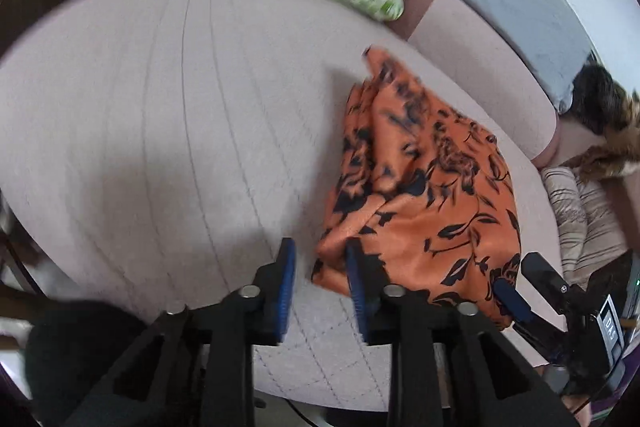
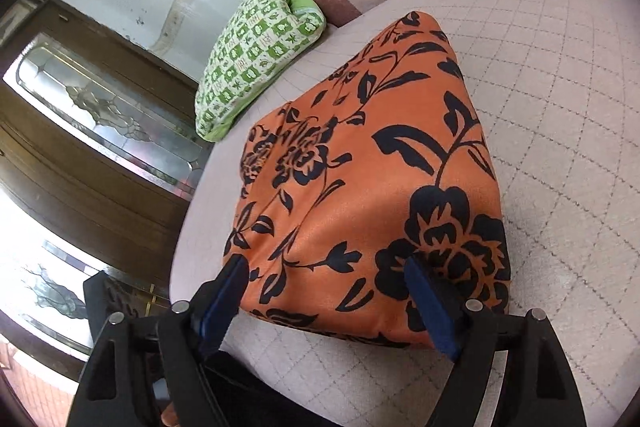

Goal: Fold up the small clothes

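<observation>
My right tool (image 2: pixel 326 285) stood wide open, holding nothing, over the orange cloth (image 2: pixel 372 167), whose length ran toward 12 o'clock; left tool (image 1: pixel 320 267) half-open at its corner.

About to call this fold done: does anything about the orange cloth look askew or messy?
Mostly tidy from the right wrist view, but the orange cloth has its far end bunched, with a corner poking out on the cushion.

Daylit, fisheye-warped, left view motion-blurred
</observation>
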Action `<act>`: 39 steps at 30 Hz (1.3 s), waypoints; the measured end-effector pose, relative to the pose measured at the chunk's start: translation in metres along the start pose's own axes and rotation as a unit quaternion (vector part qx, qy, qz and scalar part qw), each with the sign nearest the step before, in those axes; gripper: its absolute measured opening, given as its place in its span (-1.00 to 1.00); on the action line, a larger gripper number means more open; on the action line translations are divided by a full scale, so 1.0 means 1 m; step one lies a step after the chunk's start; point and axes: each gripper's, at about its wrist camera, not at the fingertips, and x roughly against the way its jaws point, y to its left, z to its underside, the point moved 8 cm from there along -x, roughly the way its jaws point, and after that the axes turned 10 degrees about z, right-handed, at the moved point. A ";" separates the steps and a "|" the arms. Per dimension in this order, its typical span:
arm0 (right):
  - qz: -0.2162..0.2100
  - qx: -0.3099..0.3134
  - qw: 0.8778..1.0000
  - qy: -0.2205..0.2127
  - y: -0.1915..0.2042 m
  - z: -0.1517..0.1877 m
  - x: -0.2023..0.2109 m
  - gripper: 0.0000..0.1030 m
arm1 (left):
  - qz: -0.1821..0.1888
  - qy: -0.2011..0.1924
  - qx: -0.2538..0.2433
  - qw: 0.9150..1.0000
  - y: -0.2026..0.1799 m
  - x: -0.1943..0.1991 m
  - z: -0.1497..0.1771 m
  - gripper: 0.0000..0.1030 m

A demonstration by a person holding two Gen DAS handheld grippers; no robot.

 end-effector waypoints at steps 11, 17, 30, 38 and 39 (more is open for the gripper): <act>-0.040 -0.005 0.999 0.023 0.002 -0.004 0.002 0.60 | -0.003 0.022 -0.147 0.989 -0.061 -0.068 -0.074 -0.14; -0.055 -0.003 0.998 0.040 -0.003 -0.002 -0.002 0.60 | 0.077 0.064 -0.092 0.991 -0.047 -0.080 -0.087 -0.27; -0.071 0.005 0.996 0.045 -0.003 -0.001 -0.003 0.61 | 0.117 0.066 -0.133 0.982 -0.069 -0.120 -0.162 -0.70; -0.082 0.005 0.995 0.049 -0.004 0.001 -0.005 0.61 | 0.096 0.094 -0.124 0.983 -0.023 -0.147 -0.152 -0.55; -0.082 0.003 0.995 0.049 -0.005 0.001 -0.005 0.61 | 0.096 0.086 -0.127 0.983 -0.026 -0.139 -0.153 -0.41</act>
